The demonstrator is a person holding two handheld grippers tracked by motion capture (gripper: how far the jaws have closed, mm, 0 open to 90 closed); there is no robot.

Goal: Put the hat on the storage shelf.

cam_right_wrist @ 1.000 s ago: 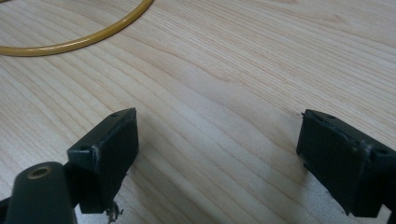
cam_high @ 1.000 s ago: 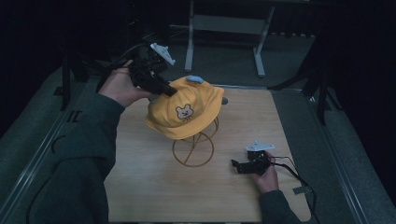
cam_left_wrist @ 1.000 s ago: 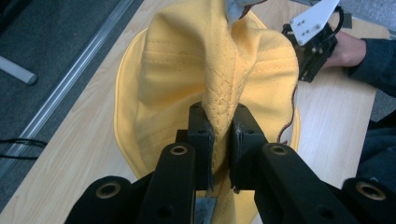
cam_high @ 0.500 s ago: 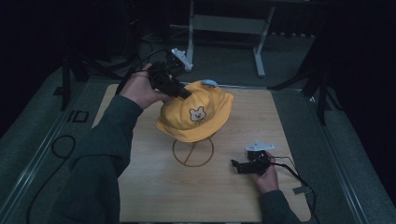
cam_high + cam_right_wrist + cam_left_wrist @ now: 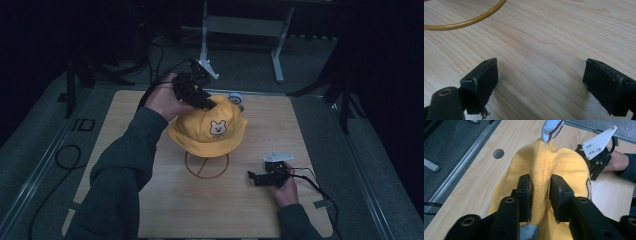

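The person looked to be in the middle of handling a yellow hat [image 5: 207, 131] on its wire stand [image 5: 206, 167], whether settling it there or lifting it off I could not tell. The left gripper [image 5: 540, 188] had its jaws nearly closed on a pinched ridge of the hat's crown, the fabric bunched up between them and running away ahead of the gripper to a small pale blue tab [image 5: 551, 130] at the far end of the fold. From above, that left gripper [image 5: 207, 102] sat at the hat's back edge, with the bear patch [image 5: 218, 128] on the side turned away from it.

The right gripper [image 5: 256, 177] rested low on the tabletop [image 5: 165, 200], well clear of the hat, off beside the stand's ring base. Its jaws stood wide apart with nothing between them but bare wood [image 5: 541, 62].

As I judged it, the next move called for a steady hold on that fold while the hat shifted, so the light stand would not tip.
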